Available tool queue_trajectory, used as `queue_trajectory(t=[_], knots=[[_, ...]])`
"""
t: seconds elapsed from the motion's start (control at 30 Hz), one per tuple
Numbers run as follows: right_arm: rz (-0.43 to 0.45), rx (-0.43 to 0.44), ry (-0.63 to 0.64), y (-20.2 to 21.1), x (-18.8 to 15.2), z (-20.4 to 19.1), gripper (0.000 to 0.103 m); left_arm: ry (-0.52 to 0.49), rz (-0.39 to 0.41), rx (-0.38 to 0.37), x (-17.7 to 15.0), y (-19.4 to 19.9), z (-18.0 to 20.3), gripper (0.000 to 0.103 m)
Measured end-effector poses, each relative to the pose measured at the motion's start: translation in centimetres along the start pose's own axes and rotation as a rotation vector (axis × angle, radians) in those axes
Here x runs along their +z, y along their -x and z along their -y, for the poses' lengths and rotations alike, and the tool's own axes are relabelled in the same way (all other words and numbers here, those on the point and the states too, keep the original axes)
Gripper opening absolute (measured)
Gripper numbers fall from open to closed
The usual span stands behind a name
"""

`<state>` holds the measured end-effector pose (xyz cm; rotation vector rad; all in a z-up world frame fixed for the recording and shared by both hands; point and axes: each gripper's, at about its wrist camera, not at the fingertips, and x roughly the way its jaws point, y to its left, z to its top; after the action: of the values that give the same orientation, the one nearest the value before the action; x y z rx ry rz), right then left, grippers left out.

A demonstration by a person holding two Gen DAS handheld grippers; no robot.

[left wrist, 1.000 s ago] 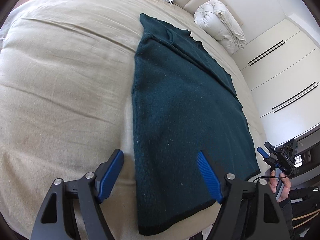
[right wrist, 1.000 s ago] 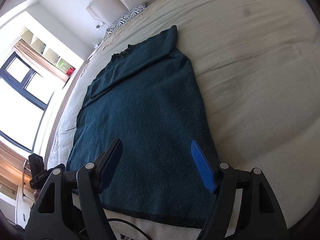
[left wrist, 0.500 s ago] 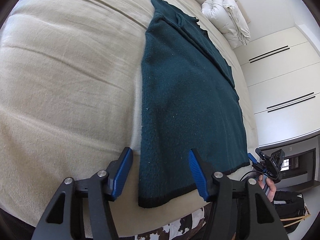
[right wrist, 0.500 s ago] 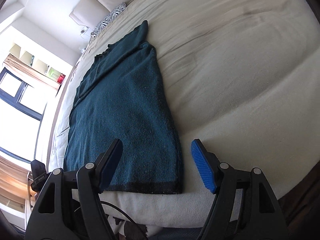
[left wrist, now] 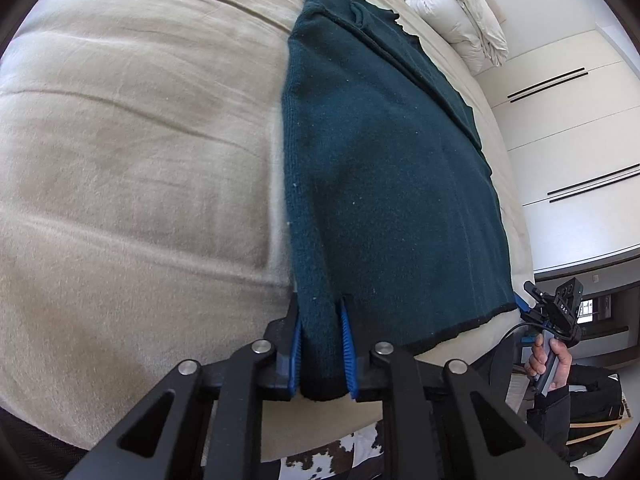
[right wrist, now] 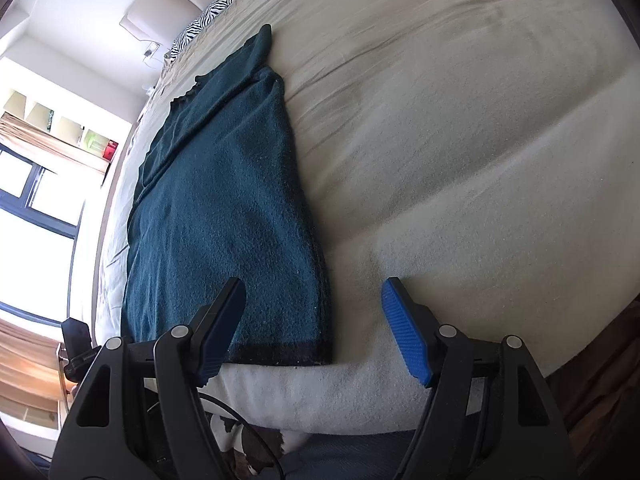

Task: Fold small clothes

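Note:
A dark teal sweater (left wrist: 380, 180) lies flat and lengthwise on the beige bed (left wrist: 120, 160), its black hem at the near edge. My left gripper (left wrist: 320, 312) is closing its jaws on the sweater's near left hem corner, and the blue pads press the bunched knit between them. My right gripper (right wrist: 313, 284) is open over the sweater (right wrist: 224, 208) at its near right corner: one finger hovers above the knit, the other above the bare bedcover. In the left wrist view the right gripper (left wrist: 552, 308) shows at the far hem corner, held by a hand (left wrist: 548, 360).
A rolled white duvet (left wrist: 456, 8) lies at the head of the bed, with a zebra-print pillow (right wrist: 204, 20) nearby. White wardrobe doors (left wrist: 580, 120) stand on one side and a bright window (right wrist: 32, 208) on the other. A cowhide rug (left wrist: 332, 452) lies below the bed's edge.
The left jaws have come together on the sweater's hem corner. The right gripper has slid towards the sweater's right edge, so the corner now lies between its open fingers.

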<state>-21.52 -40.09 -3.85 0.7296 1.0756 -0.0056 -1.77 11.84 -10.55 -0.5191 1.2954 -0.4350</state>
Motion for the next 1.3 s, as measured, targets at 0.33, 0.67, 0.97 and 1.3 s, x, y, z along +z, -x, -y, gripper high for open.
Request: queue_trajectory(t=[0.33,0.67,0.97,1.3], knots=[[-0.135,0.046,-0.014,-2.5,-0.1,-1.0,0.044,-0.008,0.010,-0.027,-0.3,0.2,-0.1,0.007],[-0.147,0.068,0.006,-3.1,-0.8,-1.5,0.006,-0.003,0.032,-0.089,-0.6,1.3,-0.6,0.006],[-0.051,0.223,0.025,-0.7,1.0,-5.1,0.005,0.074,0.133,-0.312,1.1,5.1,-1.1,0.006],[0.062,0.409,-0.024,0.2,6.1,-8.8,0.006,0.192,0.239,-0.506,4.6,7.1,-1.4,0.006]])
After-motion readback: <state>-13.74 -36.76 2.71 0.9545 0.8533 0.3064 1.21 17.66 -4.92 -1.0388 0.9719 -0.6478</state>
